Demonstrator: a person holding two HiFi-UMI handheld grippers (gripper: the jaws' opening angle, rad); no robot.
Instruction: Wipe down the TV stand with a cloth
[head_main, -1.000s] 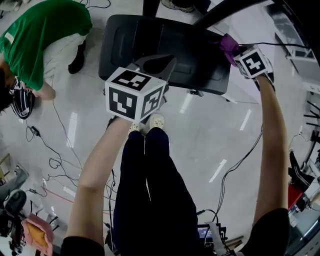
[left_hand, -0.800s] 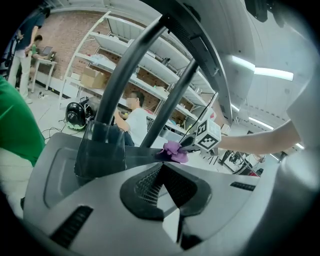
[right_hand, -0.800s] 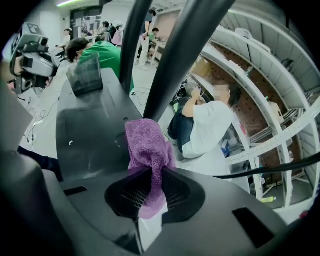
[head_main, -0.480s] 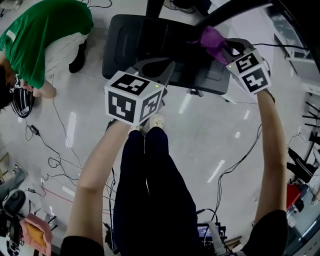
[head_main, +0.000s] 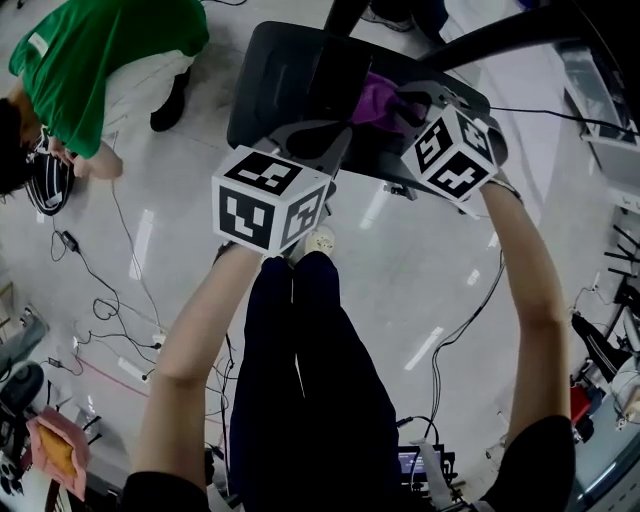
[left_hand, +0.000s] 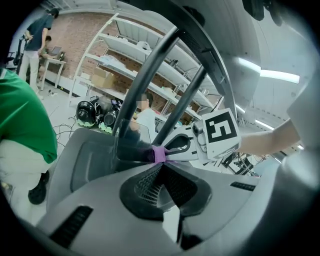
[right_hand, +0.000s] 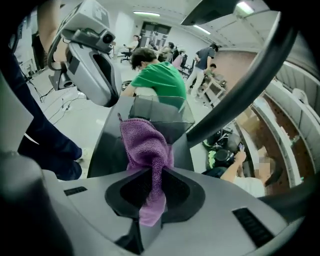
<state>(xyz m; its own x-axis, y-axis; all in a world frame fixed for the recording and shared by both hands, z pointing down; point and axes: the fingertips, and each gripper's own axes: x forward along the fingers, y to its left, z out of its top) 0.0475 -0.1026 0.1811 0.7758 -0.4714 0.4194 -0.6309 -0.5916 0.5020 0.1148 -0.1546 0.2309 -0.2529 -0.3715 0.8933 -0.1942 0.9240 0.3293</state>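
TV stand (head_main: 290, 75): dark base plate lying on the pale floor (head_main: 420, 270), just beyond the person's feet. Dark slanted poles (right_hand: 240, 95) rise from its far right part.

Cloth (head_main: 375, 98): purple, with a towel-like pile. It sits on top of the base plate, right of the middle, and appears to rest on it.

Right hand-held gripper (head_main: 398, 108): jaws clamped on the cloth. A bunched tail hangs back through them, and the free part is draped forward over the plate.

Left hand-held gripper (head_main: 312, 135): jaws drawn together with nothing between them. It hovers over the plate's near edge, left of the cloth and apart from it.

Bystander (head_main: 95, 55): green top, crouched on the floor at far left, well apart from the stand. Loose cables (head_main: 110, 310) lie nearby.

Step in hand, as judged: a wiping pass across the base plate.

Next move, as judged: press the cloth flat and draw it along the plate, steering round the pole feet, with the idle left hand-held gripper kept out of the way.
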